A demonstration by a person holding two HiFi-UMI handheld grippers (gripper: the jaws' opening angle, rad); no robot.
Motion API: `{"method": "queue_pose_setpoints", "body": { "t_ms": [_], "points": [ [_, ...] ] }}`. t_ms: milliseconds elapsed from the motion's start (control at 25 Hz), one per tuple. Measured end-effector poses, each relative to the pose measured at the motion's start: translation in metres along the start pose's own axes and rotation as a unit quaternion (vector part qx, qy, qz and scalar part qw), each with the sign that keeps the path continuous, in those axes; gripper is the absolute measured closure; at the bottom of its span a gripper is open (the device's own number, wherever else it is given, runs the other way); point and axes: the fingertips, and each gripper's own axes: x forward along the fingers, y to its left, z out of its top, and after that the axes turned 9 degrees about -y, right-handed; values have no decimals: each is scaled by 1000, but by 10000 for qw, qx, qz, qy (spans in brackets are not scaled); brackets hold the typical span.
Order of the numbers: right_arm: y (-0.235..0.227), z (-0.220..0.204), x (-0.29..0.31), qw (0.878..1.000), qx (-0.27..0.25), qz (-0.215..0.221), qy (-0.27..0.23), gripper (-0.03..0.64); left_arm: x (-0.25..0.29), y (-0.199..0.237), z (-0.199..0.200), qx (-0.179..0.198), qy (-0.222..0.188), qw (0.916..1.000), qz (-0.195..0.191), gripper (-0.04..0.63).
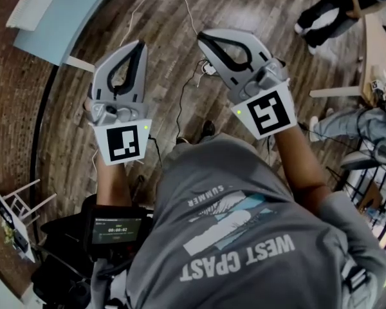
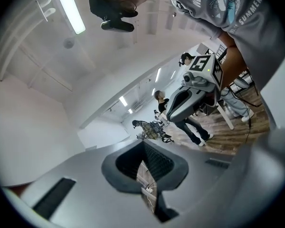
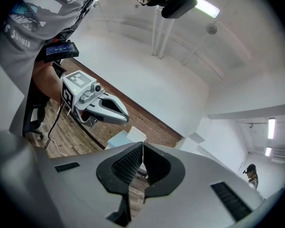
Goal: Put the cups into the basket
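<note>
Cups and basket show in no view, so the task looks not yet begun. The left gripper (image 1: 140, 44) and right gripper (image 1: 203, 37) hover level over the wood floor (image 1: 161, 18), both clenched on nothing. The next move calls for finding a cup, then opening the jaws. Only the left gripper view shows people (image 2: 160, 103) standing far off.

From the head, the left gripper (image 1: 139, 44) and right gripper (image 1: 203, 37) are viewed closely and steeply from above, with the floor (image 1: 174, 18) below them. Each gripper view is taken from just behind its own jaws and directed along them into the room. The opposite gripper, shirt (image 1: 244, 237) and floor are shared by all views.
</note>
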Motion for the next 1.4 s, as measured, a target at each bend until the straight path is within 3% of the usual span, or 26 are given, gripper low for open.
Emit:
{"method": "queue_pose_setpoints", "body": {
  "t_ms": [520, 920, 1400],
  "points": [
    [-5, -17, 39, 9998, 126, 102, 86, 603, 2, 23, -36, -58, 182, 9998, 24, 595],
    [-5, -9, 92, 9995, -22, -201, 242, 603, -8, 68, -66, -28, -191, 9998, -110, 595],
    [-17, -21, 124, 9990, -53, -207, 394, 603, 9, 91, -92, -149, -344, 9992, -116, 594]
  ]
}}
